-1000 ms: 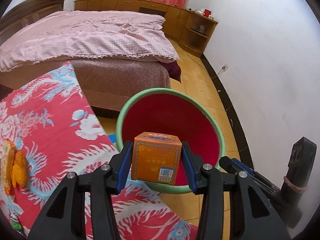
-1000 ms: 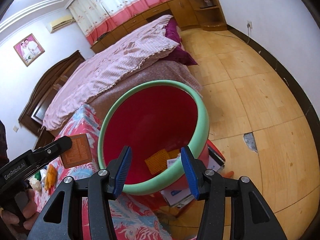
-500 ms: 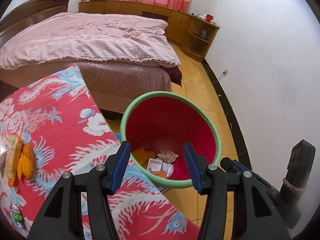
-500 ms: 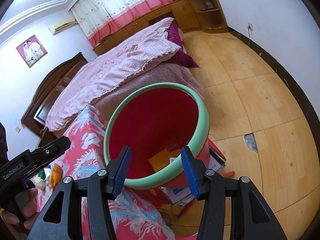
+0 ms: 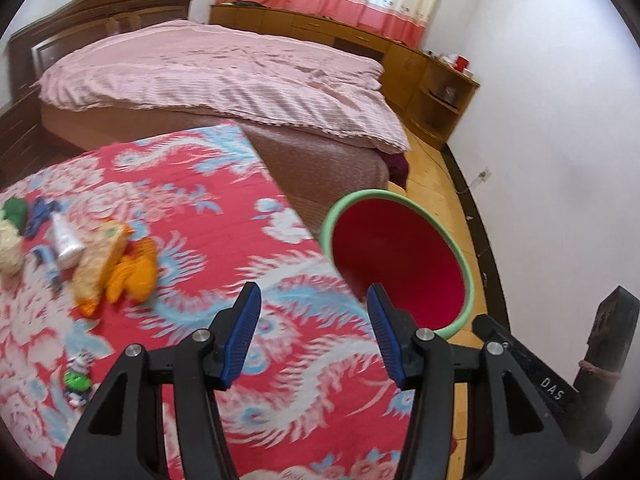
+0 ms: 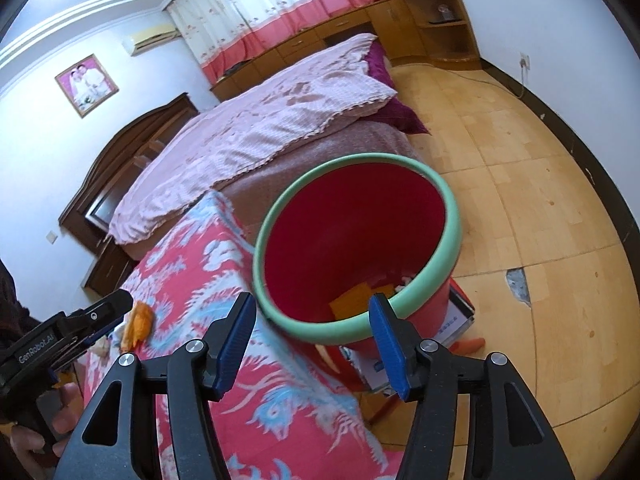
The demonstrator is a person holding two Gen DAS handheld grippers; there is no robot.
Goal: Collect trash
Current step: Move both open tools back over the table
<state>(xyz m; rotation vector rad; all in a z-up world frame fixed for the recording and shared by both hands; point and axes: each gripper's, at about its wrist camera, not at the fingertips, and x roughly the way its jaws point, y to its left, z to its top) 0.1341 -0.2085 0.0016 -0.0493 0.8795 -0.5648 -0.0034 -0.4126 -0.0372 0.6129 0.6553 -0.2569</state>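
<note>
Left gripper (image 5: 314, 334) gapes empty over the red floral cloth (image 5: 192, 216); orange wrappers (image 5: 132, 270) lie at ten o'clock, red bin (image 5: 460, 248) at two. Right gripper (image 6: 312, 340), jaws widening and empty, faces that bin at twelve, trash inside.

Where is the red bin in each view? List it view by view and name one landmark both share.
Left wrist: the bin is right of centre, past the table edge, just above the right blue pad.
Right wrist: the bin is at centre, above and between the pads, with trash visible inside.
Shared landmark: the pink bed behind the bin.
</note>
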